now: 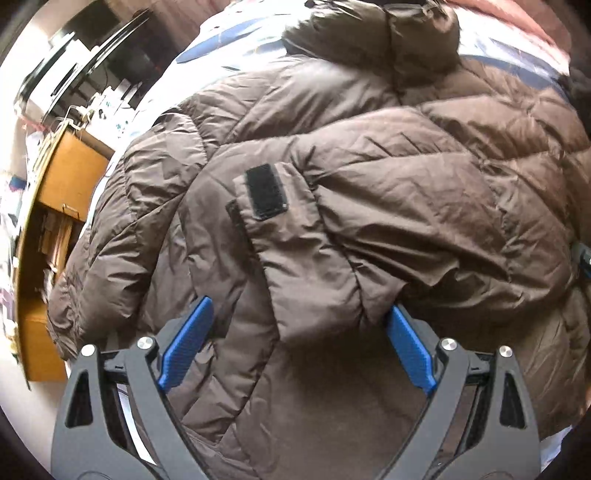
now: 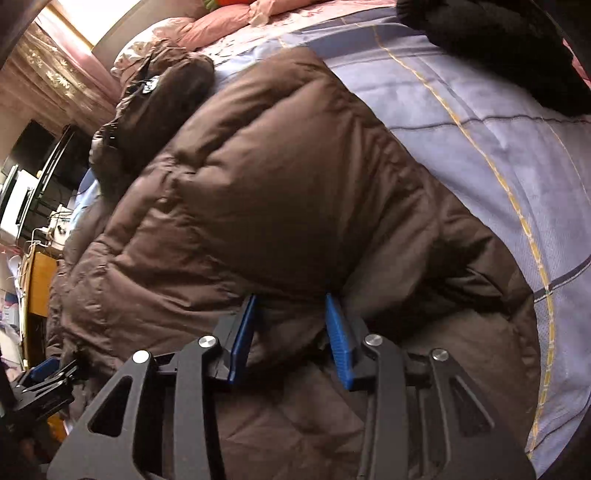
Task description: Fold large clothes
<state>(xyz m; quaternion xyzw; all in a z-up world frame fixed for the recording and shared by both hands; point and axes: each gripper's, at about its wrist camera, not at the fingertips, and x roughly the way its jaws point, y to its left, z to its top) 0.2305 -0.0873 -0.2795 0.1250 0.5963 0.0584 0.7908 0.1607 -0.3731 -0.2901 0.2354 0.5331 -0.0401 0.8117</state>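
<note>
Puffy quilted brown jacket point(image 1: 369, 192); left gripper point(image 1: 299, 325) wide, right gripper point(image 2: 290, 314) pinching fold.

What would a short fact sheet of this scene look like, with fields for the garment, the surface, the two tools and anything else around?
garment: brown puffer jacket, sleeve folded across its body, black fastening patch on the cuff
surface: bed with pale blue sheet
left gripper: jaws wide apart, jacket fabric between them
right gripper: jaws partly closed around a fold of the jacket; whether it is truly pinched cannot be told
nearby: dark garment on the bed, pink bedding, wooden cabinet
</note>
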